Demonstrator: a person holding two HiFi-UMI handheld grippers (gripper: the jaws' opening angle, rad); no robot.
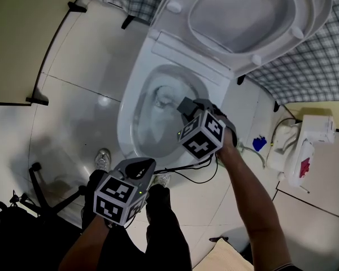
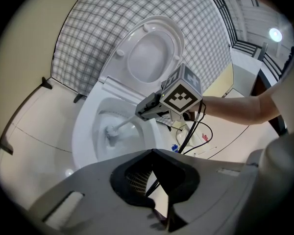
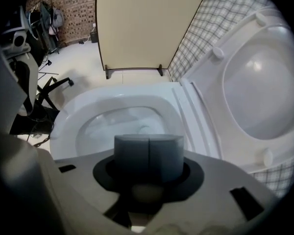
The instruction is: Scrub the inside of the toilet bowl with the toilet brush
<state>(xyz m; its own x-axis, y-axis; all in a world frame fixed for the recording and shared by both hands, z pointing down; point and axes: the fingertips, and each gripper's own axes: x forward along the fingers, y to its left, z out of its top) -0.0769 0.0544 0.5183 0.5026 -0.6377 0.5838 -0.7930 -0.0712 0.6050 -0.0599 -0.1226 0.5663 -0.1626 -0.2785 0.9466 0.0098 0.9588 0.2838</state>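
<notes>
The white toilet bowl (image 1: 126, 114) stands with its seat and lid (image 1: 243, 16) raised. My right gripper (image 1: 186, 107) hangs over the bowl's right rim, pointing steeply down, shut on the handle of the toilet brush. In the left gripper view the pale handle (image 2: 127, 124) runs down to the brush head (image 2: 110, 132), which sits on the bowl's inner wall near the water. In the right gripper view the two pads (image 3: 148, 158) meet around the handle's round end. My left gripper (image 1: 144, 166) is held low in front of the bowl, its jaws slightly apart with nothing between them (image 2: 155, 192).
A white holder and fittings (image 1: 302, 145) and a small blue item (image 1: 260, 144) stand on the floor right of the toilet. A black cable (image 1: 198, 176) trails beside the bowl. A stall partition (image 1: 22, 38) closes the left. A black chair base (image 1: 42, 193) is at lower left.
</notes>
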